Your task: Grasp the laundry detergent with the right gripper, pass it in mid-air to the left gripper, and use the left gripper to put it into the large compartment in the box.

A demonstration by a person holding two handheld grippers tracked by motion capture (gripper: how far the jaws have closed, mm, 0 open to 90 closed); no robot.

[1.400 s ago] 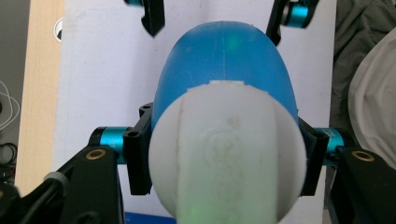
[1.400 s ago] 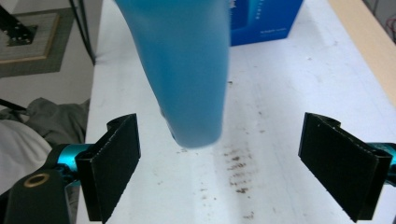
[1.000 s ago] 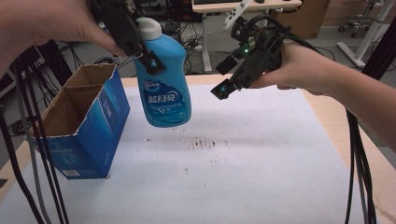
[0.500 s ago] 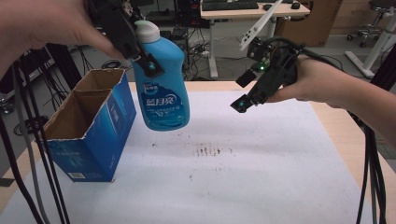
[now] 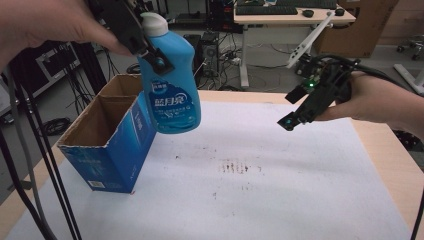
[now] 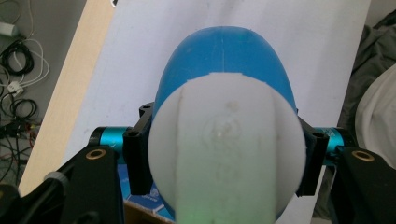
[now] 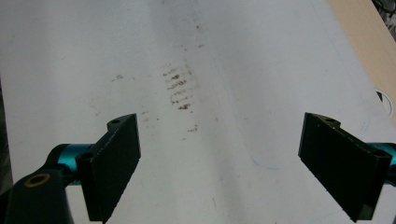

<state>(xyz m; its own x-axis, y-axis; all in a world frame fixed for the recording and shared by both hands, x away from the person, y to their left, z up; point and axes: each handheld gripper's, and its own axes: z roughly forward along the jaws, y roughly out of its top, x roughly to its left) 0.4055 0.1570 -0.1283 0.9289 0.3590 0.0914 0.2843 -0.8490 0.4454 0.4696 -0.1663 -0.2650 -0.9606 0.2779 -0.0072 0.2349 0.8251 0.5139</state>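
Blue plastic is what your left hand-held gripper [image 5: 150, 52] is clamped on in the high view: the detergent bottle [image 5: 170, 85] hangs upright from its neck, lifted clear of the counter [image 5: 300, 200], with the open cardboard box [image 5: 107, 145] just below and beside it. Your right hand-held gripper [image 5: 292, 120] hovers well apart from the bottle, tilted down toward the white sheet [image 5: 280, 180], nothing in it.

From your left gripper view, the bottle's white cap [image 6: 226, 149] sits right between the black jaws, which press on the neck from both sides; the blue body [image 6: 224, 56] drops away beneath.

From your right gripper view, the jaws stand wide apart and empty, and a patch of brown smudges [image 7: 177, 84] on the sheet lies ahead between them.
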